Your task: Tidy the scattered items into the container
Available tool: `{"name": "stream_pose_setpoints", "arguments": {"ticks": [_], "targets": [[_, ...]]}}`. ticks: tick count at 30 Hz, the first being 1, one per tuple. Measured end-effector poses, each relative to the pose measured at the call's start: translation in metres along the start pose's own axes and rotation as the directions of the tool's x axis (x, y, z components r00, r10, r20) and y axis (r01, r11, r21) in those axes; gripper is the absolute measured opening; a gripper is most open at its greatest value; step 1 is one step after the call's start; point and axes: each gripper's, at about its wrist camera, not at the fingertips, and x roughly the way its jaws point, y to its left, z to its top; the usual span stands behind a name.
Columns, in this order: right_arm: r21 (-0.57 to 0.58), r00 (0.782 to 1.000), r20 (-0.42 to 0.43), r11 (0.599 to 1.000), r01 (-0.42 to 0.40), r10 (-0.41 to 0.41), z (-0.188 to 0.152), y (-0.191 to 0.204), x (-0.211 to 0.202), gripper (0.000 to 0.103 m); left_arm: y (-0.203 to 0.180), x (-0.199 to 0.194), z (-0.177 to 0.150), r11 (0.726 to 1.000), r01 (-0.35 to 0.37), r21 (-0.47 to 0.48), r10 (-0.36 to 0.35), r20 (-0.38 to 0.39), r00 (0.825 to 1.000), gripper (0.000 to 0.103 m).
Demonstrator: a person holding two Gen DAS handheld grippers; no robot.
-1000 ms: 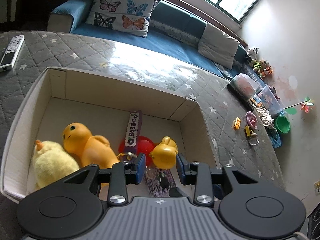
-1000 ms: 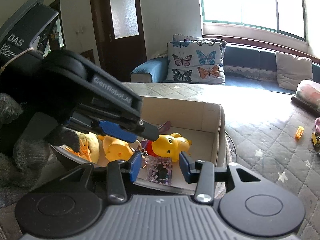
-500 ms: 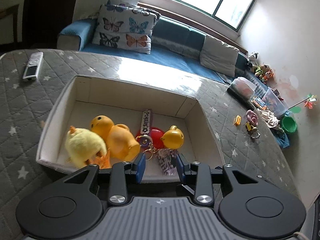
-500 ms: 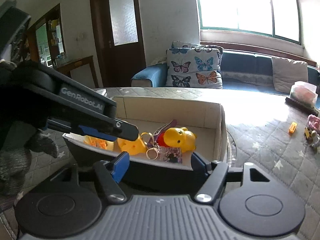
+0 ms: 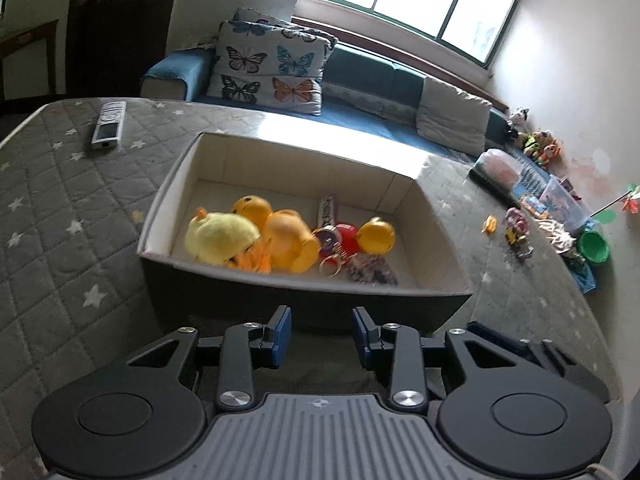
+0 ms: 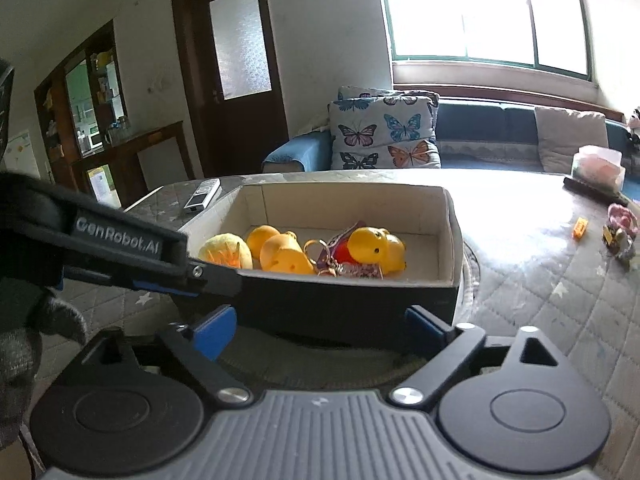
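Observation:
An open box with a dark outside and pale lining sits on the grey quilted mattress. Inside lie a fluffy yellow chick, orange rubber ducks, a yellow bear toy and a keyring with a glittery tag. The same box and toys show in the right wrist view. My left gripper is open and empty, just in front of the box's near wall. My right gripper is wide open and empty, also in front of the box.
A remote control lies on the mattress at the far left. Small toys and an orange piece lie on the mattress to the right. A sofa with a butterfly pillow stands behind. The left gripper's arm crosses the right wrist view.
Both grippers have pulled back out of the box toward me. The right gripper has opened wide. The keyring with the glittery tag now lies in the box.

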Motion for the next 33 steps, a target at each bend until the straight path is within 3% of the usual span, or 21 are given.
{"name": "stream_pose_setpoints", "arguments": {"ticks": [7,15,27,33], "targets": [[0.024,1.000,-0.004,1.000,0.011,-0.011,-0.012,0.004,-0.006,0.103,0.007,-0.002,-0.021,0.999,-0.042,-0.017,0.042,-0.021,0.999,0.037],[0.043,0.999,-0.027,0.998,0.036,-0.035,-0.024,0.007,-0.007,0.103,0.010,-0.003,-0.040,0.997,-0.075,-0.018,0.075,-0.008,0.997,0.037],[0.044,0.997,-0.051,0.997,0.065,-0.063,-0.035,0.016,-0.008,0.103,0.002,-0.004,-0.056,0.975,-0.212,0.060,0.210,0.035,0.977,0.037],[0.032,0.995,-0.060,0.996,0.087,-0.084,-0.039,0.020,-0.008,0.103,0.004,-0.004,-0.060,0.976,-0.206,0.063,0.205,0.028,0.978,0.037]]}}
